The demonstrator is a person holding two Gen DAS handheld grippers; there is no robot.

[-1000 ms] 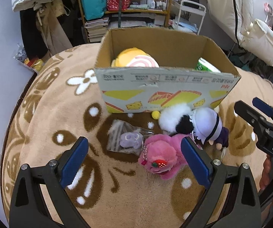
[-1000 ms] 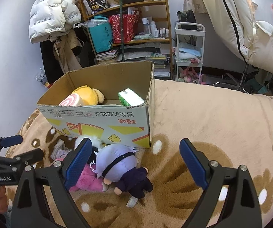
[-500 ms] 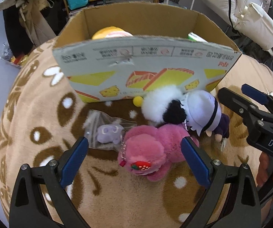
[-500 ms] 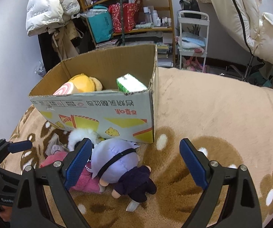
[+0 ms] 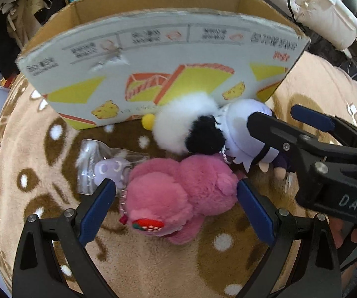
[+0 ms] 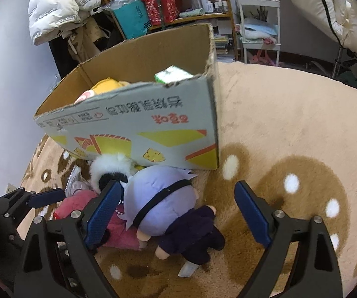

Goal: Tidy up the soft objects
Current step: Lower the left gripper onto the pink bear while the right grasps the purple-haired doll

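Both pictures are bright, with soft and even light, and no hard glare. The fisheye lens bends straight lines strongly: the front wall of the cardboard box (image 5: 158, 57) curves like a bow, and black corners frame each view. The print on this wall is blurred. Under the pink plush toy (image 5: 176, 196) and the doll (image 6: 163, 206) lie only weak shadows on the blanket (image 6: 290, 129).

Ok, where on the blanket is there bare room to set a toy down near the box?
Free: the tan fleece blanket right of the printed cardboard box, bare out to its brown patch. Crowded: the strip before the box, where the pink plush bear, lilac-haired doll, white-and-black fluffy toy and clear plastic pouch lie bunched.
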